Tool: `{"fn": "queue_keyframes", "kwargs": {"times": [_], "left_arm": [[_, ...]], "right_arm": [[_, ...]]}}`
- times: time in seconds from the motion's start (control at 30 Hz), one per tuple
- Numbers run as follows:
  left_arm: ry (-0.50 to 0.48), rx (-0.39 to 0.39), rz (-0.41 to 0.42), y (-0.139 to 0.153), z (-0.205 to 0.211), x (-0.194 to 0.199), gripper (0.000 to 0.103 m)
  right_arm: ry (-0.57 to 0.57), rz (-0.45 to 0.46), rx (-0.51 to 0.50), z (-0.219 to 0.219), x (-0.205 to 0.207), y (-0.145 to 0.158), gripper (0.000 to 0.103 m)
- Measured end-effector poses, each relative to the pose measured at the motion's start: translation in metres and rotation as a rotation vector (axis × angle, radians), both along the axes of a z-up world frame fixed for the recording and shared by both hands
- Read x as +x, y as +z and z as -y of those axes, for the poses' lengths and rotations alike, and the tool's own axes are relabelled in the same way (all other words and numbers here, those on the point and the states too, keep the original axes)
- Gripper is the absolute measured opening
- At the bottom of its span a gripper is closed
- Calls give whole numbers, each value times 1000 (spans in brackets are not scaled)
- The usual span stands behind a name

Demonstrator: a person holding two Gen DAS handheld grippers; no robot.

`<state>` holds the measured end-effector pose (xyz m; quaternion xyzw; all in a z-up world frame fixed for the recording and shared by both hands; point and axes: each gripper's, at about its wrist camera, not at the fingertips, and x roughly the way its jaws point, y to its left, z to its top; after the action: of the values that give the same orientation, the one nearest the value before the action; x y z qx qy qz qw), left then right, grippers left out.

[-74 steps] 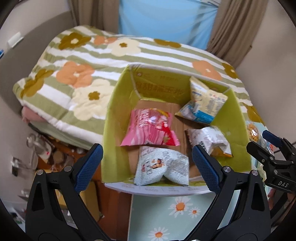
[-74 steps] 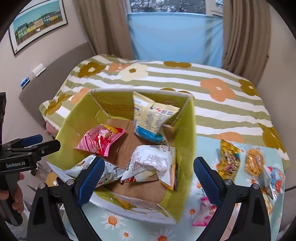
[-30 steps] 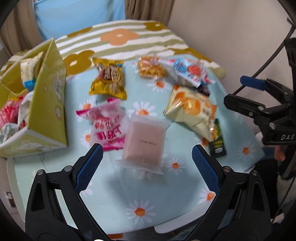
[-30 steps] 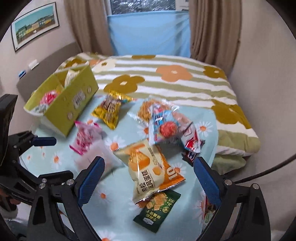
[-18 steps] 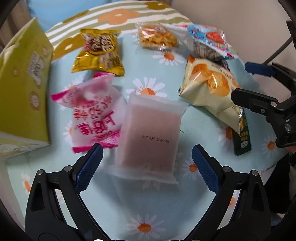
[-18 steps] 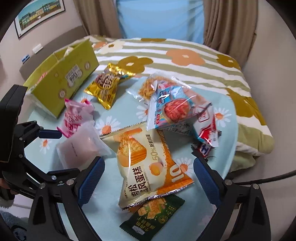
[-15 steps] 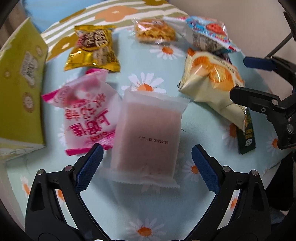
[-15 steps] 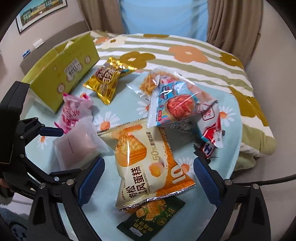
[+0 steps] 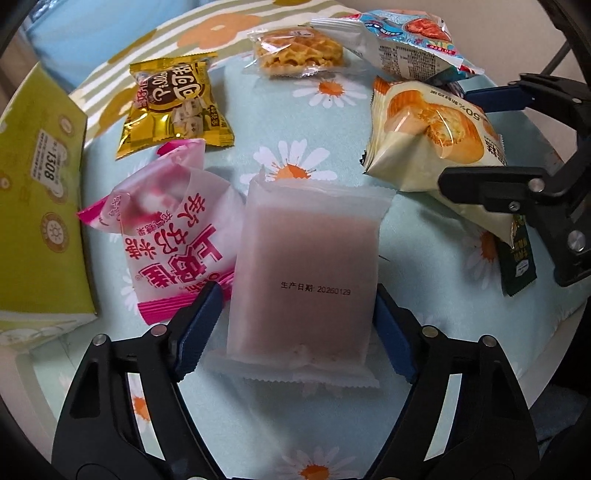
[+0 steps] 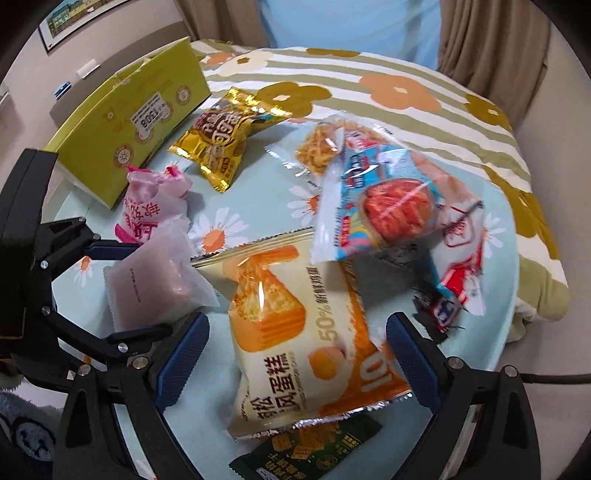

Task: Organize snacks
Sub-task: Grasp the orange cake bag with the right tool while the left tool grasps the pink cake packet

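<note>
Left wrist view: the left gripper [image 9: 297, 321] has its jaws spread around the frosted pink packet [image 9: 306, 273], one pad at each long edge; whether they touch is unclear. The packet lies flat on the daisy tablecloth [image 9: 258, 92], long axis along the fingers. The right gripper [image 10: 295, 354] gapes over the yellow cake bag [image 10: 295, 332].

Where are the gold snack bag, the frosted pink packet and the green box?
gold snack bag [image 9: 173, 103], left wrist view, printed front.
frosted pink packet [image 9: 308, 266], left wrist view, middle.
green box [image 10: 133, 122], right wrist view, side wall.

Flower-striped bed [image 10: 388, 85] beneath beige curtains [image 10: 491, 48], framed picture [image 10: 70, 14] on the pale wall [image 10: 22, 70].
</note>
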<state>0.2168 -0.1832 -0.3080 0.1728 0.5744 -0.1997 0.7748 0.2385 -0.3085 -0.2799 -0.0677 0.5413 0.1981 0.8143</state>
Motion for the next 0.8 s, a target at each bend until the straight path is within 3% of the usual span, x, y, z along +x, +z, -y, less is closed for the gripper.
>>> {"fn": "queue_keyframes", "kwargs": {"times": [0.07,0.43,0.6,0.8], "left_arm": [[-19,-11,4,3,1,-1,64],[-16,-44,-5,8,-2,-6,61],[1,-63,3,15,-6,-15,61],[31,-83,14,23,-10,-20,61]], "right_arm": [[14,-4,-8,-3,2,-2,96],[45,-24,-52,-14,6,-11,95],[46,-28,-109,-17,4,-16,76],[45,-10,-114,-17,-6,-11,64]]}}
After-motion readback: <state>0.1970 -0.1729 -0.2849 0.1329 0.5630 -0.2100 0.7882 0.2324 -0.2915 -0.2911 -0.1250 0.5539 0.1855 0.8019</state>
